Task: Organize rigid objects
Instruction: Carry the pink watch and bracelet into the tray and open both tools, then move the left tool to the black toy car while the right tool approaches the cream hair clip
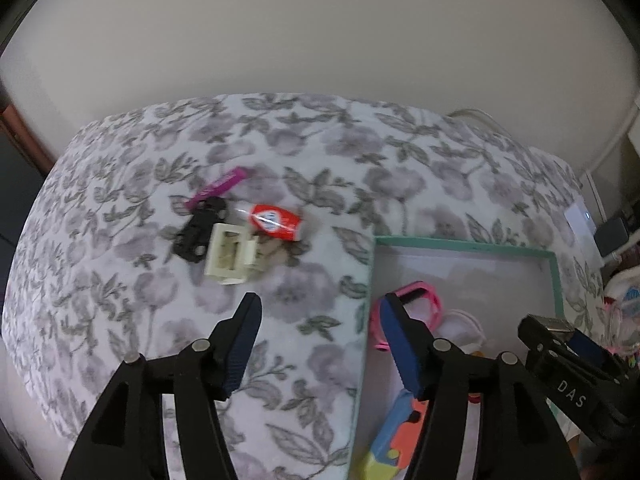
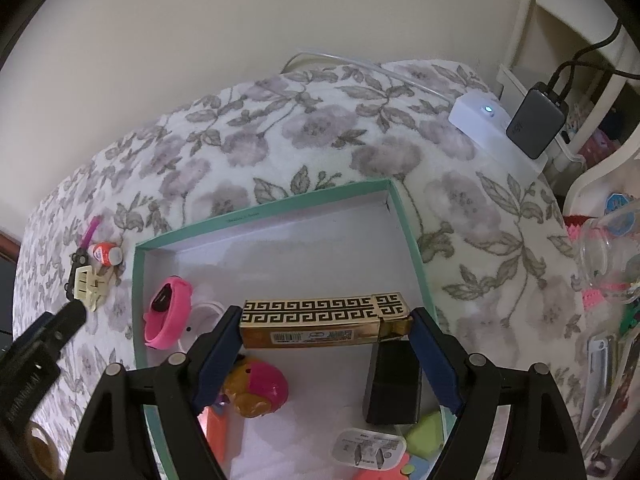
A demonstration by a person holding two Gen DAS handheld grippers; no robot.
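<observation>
The right gripper clamps a long gold box with a black Greek-key pattern by its two ends, holding it level above the shallow teal-rimmed cardboard tray. Inside the tray lie a pink rubbery watch band, a glossy pink-and-yellow round toy, a black block and a white plug adapter. The tray rests on a fuzzy bed cover with grey flowers. The left gripper hangs with its jaws wide apart and nothing between them, above the cover just beside the tray's left wall. Further out sits a loose cluster: a cream plastic clip, a small black toy car, a red-labelled packet and a purple comb, all touching or nearly so.
</observation>
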